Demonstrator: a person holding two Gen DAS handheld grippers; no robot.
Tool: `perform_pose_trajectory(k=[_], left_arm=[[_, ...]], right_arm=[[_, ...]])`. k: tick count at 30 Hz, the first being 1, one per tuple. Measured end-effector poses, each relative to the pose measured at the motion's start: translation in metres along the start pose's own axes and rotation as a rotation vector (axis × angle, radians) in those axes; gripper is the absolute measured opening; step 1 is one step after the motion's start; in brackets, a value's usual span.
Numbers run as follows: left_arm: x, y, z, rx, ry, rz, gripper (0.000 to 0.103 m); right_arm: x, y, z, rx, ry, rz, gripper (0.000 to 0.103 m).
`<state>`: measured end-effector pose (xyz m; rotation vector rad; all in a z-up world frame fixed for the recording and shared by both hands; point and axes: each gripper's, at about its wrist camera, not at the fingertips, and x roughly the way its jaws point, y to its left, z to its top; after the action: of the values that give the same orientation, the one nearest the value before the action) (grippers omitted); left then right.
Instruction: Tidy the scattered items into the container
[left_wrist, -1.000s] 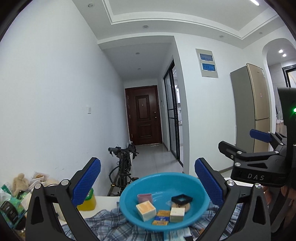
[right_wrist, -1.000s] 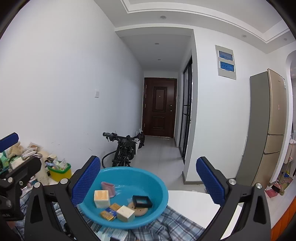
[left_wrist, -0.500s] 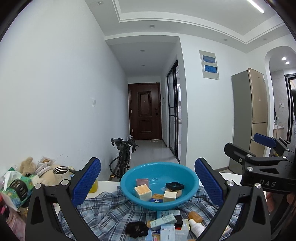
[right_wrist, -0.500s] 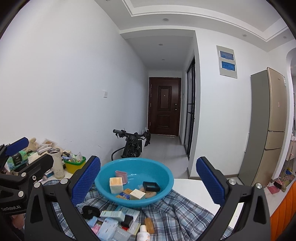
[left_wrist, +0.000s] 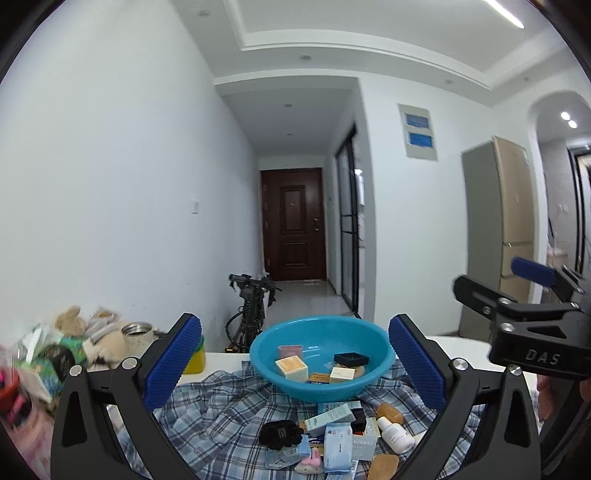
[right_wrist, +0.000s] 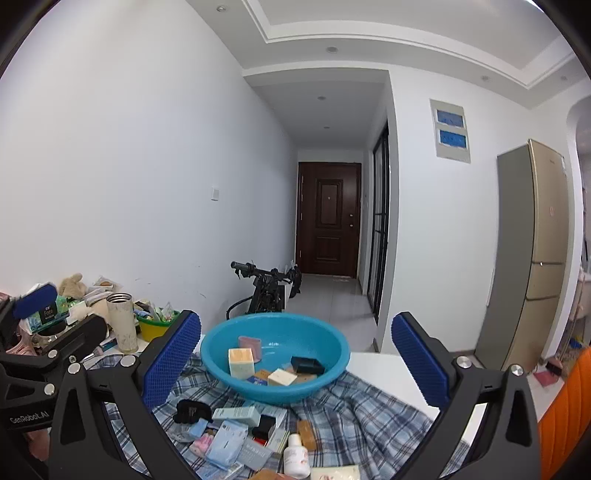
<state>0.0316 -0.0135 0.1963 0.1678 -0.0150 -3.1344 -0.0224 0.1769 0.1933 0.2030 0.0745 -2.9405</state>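
Both tongs, left (left_wrist: 295, 363) and right (right_wrist: 295, 363), have drawn back from the blue basin (left_wrist: 320, 360), jaws apart and empty; best lower squarely onto one box (right_wrist: 236, 412) in the pile just before it.

You've pulled both grippers back from the blue basin (left_wrist: 319, 360); it looks smaller and farther off in both wrist views. The clutter pile (right_wrist: 243, 435) on the plaid cloth (left_wrist: 221, 410) in front of it has come into frame. Thermos (right_wrist: 122, 321) now visible at left.
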Motion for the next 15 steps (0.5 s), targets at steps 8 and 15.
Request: perform_pose_trajectory(k=[8,15], left_arm=[[0.01,0.007,-0.055,0.009,0.09,-0.001,0.103],[0.017,0.005,-0.102,-0.036,0.127,-0.007,0.103]], right_arm=[[0.009,0.0,-0.051,0.003,0.051,0.01,0.103],[0.01,-0.005,-0.101,-0.038,0.068,0.001,0.103]])
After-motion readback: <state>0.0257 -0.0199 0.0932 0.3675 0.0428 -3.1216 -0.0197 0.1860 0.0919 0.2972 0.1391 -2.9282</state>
